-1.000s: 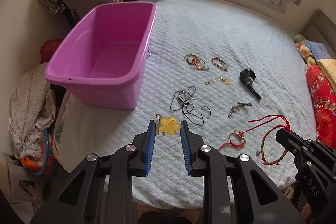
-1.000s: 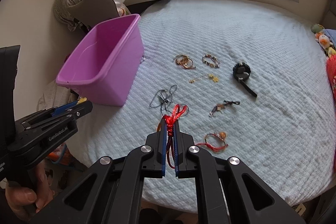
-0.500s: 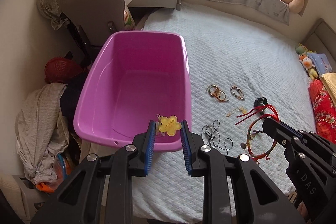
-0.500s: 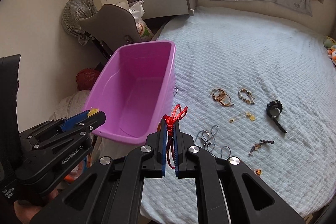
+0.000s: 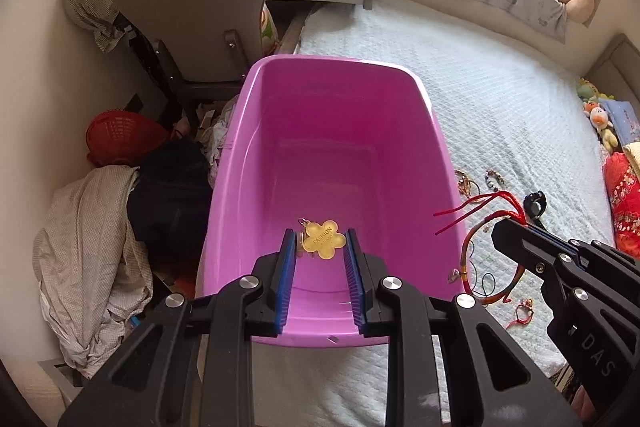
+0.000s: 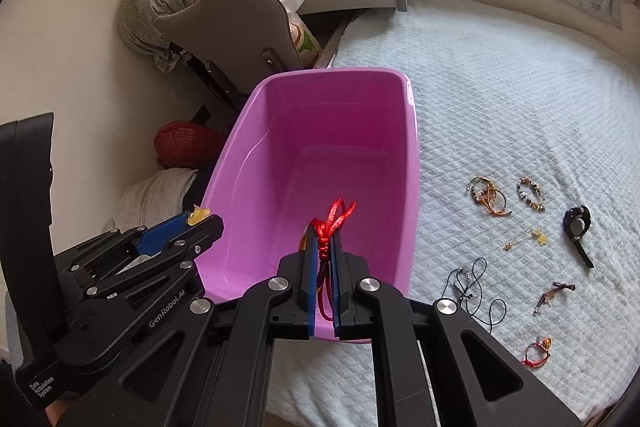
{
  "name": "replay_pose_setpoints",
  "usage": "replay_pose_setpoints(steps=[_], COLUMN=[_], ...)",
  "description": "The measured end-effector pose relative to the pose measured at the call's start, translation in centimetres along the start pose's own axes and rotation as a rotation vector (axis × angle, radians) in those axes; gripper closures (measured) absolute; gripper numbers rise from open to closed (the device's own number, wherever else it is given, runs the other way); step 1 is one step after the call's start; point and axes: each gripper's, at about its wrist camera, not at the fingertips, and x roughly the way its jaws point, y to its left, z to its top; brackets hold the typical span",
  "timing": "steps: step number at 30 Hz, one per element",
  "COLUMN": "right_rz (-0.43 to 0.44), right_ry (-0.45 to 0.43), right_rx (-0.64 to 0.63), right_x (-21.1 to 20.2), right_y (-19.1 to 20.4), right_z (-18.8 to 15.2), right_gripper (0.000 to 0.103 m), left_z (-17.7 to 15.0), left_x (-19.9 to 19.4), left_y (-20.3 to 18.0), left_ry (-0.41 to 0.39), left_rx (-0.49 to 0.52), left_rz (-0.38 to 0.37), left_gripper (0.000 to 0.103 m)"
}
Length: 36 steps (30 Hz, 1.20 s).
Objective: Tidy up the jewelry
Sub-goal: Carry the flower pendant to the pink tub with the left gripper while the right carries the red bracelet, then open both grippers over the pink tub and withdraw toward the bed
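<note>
My left gripper (image 5: 320, 245) pinches the yellow flower charm (image 5: 323, 244) over the near end of the pink bin (image 5: 256, 99). My right gripper (image 6: 324, 243) is clamped on the red cord bracelet (image 6: 334, 217), also above the bin. Beyond, right of the bin, bracelets (image 6: 489, 195) and a black watch (image 6: 577, 225) lie on the bed (image 6: 500, 75).

We see the left gripper (image 5: 320, 247) tilted steeply downward, its blue pads (image 5: 287, 259) set a little apart and pinching something small between them. Our right gripper (image 6: 324, 247) sits just to its right, angled down likewise, pads pressed nearly together on a thin strand.
</note>
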Motion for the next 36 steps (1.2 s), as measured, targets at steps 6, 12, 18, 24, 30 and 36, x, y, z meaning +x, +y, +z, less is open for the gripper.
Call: replay_pose_setpoints(steps=[6, 12, 18, 24, 30, 36], right_rz=[-0.012, -0.021, -0.041, -0.075, -0.081, -0.087], right_ry=[0.061, 0.125, 0.176, 0.181, 0.173, 0.176], right_rx=[0.004, -0.012, -0.010, -0.025, -0.005, 0.006], right_x=[3.5, 6.4, 8.3, 8.5, 8.0, 7.5], right_y=[1.4, 2.1, 1.6, 1.2, 0.2, -0.3], right_z=[1.2, 1.8, 2.3, 2.6, 2.7, 2.5], right_gripper=[0.097, 0.097, 0.097, 0.066, 0.063, 0.063], left_z=[0.6, 0.9, 1.3, 1.5, 1.7, 1.6], left_x=[2.4, 4.6, 6.0, 6.1, 6.2, 5.7], left_y=[1.6, 2.3, 2.5, 3.1, 3.9, 3.7], left_ry=[0.044, 0.081, 0.109, 0.084, 0.099, 0.097], left_rx=[-0.013, -0.016, -0.028, -0.054, -0.079, -0.067], left_rz=[0.006, 0.005, 0.003, 0.037, 0.049, 0.056], left_gripper=[0.079, 0.079, 0.078, 0.035, 0.030, 0.030])
